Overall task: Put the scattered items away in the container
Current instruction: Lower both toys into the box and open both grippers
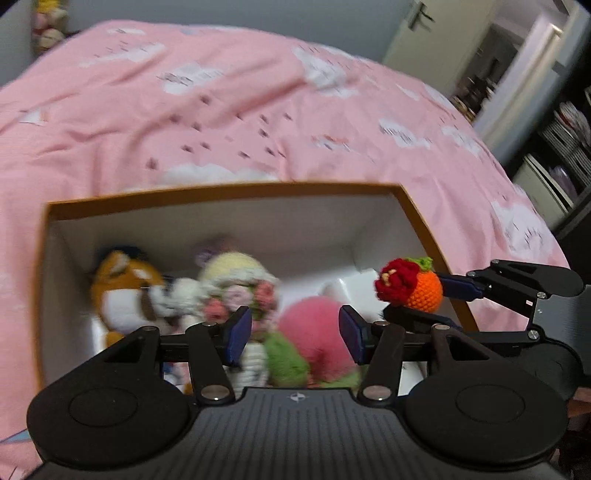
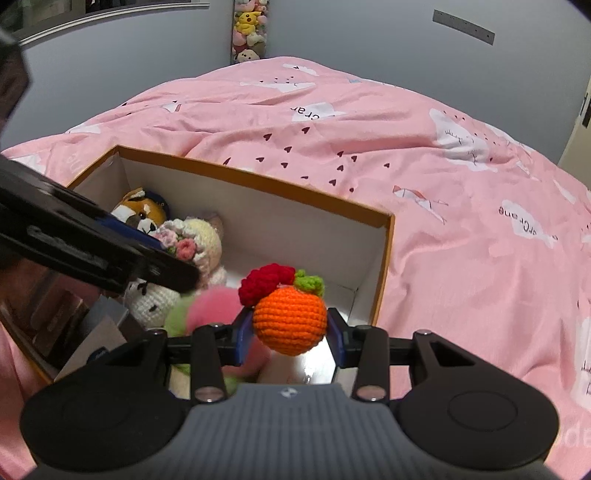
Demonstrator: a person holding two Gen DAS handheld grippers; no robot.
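An open cardboard box [image 2: 384, 254], orange along its rim and white inside, sat on a bed [image 2: 424, 155] under a crumpled pink cover printed with white clouds and small dark hearts. Toys crowded the box's left end: a brown-and-white plush dog [image 2: 142, 212] in the far left corner, a cream crocheted doll [image 2: 199, 240] with pink yarn flowers beside it, and a fuzzy pink-and-green plush [image 1: 317, 332] against the near wall. The right end of the box floor lay bare. The left gripper [image 1: 295, 332] hung over the toys with its jaws spread and nothing between its blue pads, the pink plush lying below the gap. The right gripper [image 2: 290, 334] was clenched on a round crocheted orange [image 2: 290, 319], tightly stitched, topped with a red yarn flower and a green leaf, held above the box near its right wall. More soft toys [image 2: 249, 29] were stacked against the grey wall beyond the bed's far edge.
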